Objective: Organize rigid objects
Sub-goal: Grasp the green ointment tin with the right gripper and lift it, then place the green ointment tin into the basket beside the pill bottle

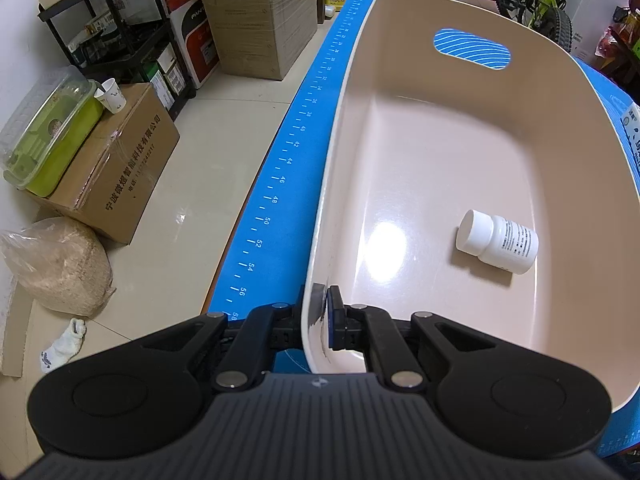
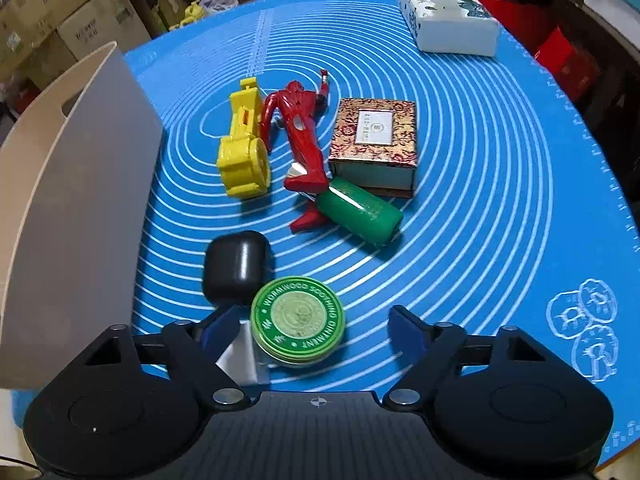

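My left gripper (image 1: 322,308) is shut on the near rim of a beige plastic bin (image 1: 440,152). A white pill bottle (image 1: 498,241) lies on its side inside the bin. My right gripper (image 2: 310,330) is open, with a round green ointment tin (image 2: 298,323) between its fingers on the blue mat (image 2: 480,200). A black case (image 2: 235,267) lies just beyond the tin. Farther off lie a yellow toy (image 2: 243,150), a red figure (image 2: 300,140), a green bottle (image 2: 360,212) and a patterned box (image 2: 376,142). The bin wall (image 2: 80,200) stands at the left.
A tissue box (image 2: 448,16) sits at the mat's far right. A small white object (image 2: 242,354) lies under the right gripper's left finger. Cardboard boxes (image 1: 120,168), a shelf (image 1: 112,32) and a sack (image 1: 56,264) stand on the floor left of the table.
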Tool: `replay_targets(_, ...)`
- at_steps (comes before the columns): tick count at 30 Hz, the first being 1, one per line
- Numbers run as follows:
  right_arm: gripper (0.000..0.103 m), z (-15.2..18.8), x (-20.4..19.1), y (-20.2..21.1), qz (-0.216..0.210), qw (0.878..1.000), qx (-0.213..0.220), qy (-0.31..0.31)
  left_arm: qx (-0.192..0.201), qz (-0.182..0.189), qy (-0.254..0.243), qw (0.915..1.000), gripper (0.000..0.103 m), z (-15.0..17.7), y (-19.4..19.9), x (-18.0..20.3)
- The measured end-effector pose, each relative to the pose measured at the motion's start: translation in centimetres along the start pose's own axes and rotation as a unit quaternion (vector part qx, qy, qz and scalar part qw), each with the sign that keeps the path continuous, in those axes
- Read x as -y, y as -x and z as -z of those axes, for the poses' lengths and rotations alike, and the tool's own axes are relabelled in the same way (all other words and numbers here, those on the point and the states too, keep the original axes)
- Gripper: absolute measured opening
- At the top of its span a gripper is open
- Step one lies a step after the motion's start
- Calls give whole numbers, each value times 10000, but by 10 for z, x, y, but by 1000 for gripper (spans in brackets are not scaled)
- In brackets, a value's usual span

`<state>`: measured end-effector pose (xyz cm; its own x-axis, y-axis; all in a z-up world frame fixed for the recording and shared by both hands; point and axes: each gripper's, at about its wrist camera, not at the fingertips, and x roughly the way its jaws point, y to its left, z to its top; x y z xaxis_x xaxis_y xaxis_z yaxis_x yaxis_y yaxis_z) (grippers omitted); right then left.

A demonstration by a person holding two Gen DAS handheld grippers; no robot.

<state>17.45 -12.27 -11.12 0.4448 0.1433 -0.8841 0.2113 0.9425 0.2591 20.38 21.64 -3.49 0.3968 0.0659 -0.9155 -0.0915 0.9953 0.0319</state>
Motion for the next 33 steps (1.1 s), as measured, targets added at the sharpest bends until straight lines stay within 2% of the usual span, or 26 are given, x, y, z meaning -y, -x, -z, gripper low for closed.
replay_targets(1,73,0,0,0,-86,10000,8,-40,0,1,-3,10000,10,0,0,0)
replay_targets(3,59,-1,1,0,-251,9996,25,-123,1,0,-4,10000,10,0,0,0)
replay_targets(5,55,-1,2,1,-200,9997,72,-141,1,1,-3,10000,10,0,0,0)
replay_targets(12,55,1,-1,5,-4,9996,272,-44,1,-2,-4,10000,10,0,0,0)
replay_targets(20,55,-9,-14,32,0,9969,776,163,1,-12,-15,10000,10,0,0,0)
replay_targets(28,55,-32,-68,76,-440,9828,1629,755,0,-14,-15,10000,10,0,0,0)
replay_targets(33,55,-43,-115,87,-832,9715,1858,1218,2,-11,-14,10000,10,0,0,0)
